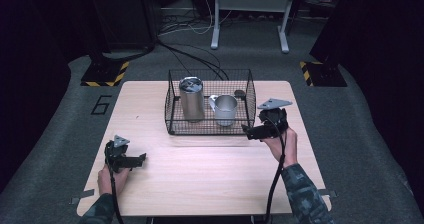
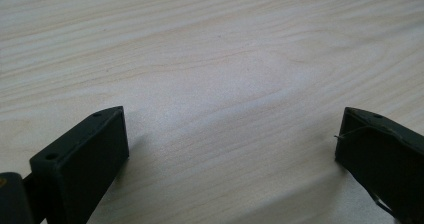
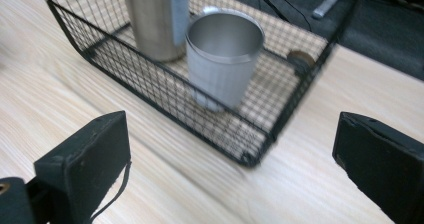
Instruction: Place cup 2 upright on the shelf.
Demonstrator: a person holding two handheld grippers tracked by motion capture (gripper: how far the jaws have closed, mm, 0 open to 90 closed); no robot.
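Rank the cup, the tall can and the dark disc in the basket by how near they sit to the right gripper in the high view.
From the right gripper:
1. Cup, right half of the basket, nearest.
2. Dark disc, back right corner; close to the cup's distance.
3. Tall can, left half, farthest.

You've got a steel cup (image 3: 225,59) upright, mouth open, inside the wire basket (image 3: 165,91), near its front wall. It's just beside the tall steel canister (image 3: 155,19), also upright.
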